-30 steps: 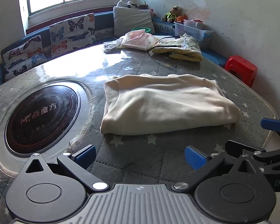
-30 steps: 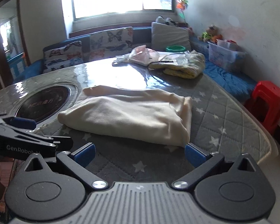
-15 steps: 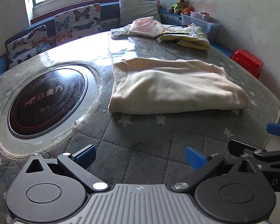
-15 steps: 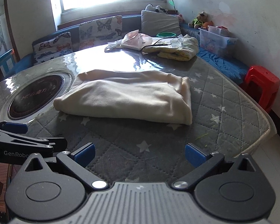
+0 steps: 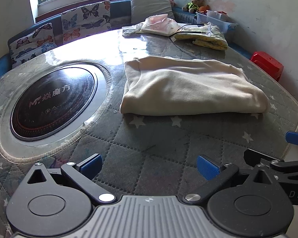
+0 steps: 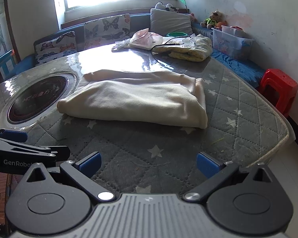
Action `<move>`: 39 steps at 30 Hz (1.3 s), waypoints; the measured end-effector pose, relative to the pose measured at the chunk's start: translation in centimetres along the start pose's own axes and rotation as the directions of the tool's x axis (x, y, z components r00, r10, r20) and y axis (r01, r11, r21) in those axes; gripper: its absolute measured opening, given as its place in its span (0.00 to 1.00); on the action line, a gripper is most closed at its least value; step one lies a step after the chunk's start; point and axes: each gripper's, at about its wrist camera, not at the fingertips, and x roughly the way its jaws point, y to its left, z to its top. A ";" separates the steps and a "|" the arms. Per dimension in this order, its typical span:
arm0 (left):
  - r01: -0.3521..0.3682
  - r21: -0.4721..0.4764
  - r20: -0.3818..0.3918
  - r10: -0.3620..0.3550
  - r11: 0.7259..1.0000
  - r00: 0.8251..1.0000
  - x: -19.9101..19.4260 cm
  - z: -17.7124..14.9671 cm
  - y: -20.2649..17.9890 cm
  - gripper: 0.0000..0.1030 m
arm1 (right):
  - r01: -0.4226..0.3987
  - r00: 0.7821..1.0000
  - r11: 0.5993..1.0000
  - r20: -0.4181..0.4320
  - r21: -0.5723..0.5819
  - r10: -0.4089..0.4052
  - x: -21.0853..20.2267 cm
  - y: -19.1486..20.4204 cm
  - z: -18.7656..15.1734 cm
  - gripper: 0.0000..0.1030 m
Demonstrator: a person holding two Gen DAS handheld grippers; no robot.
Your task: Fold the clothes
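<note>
Left view: your left gripper (image 5: 149, 163), jaws spread, empty; cream garment (image 5: 190, 87) folded ahead on quilted table (image 5: 149, 138), round cooktop (image 5: 52, 103) beside it. Right view: your right gripper (image 6: 149, 162) spread too; yellow blanket (image 6: 190, 48), red stool (image 6: 278, 87) beyond.

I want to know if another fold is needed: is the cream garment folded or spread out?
Folded. The cream garment lies as a compact rectangle on the quilted table, with stacked layers showing at its right edge.

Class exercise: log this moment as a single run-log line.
left gripper: open, empty | right gripper: open, empty | cream garment: folded, on table, untouched
</note>
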 end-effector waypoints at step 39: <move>-0.024 -0.008 -0.021 0.024 1.000 0.999 -0.1 -1.0 -0.5 1.00 | 0.010 1.000 1.000 0.002 0.003 -0.010 -0.9 0.4 -1.6 1.00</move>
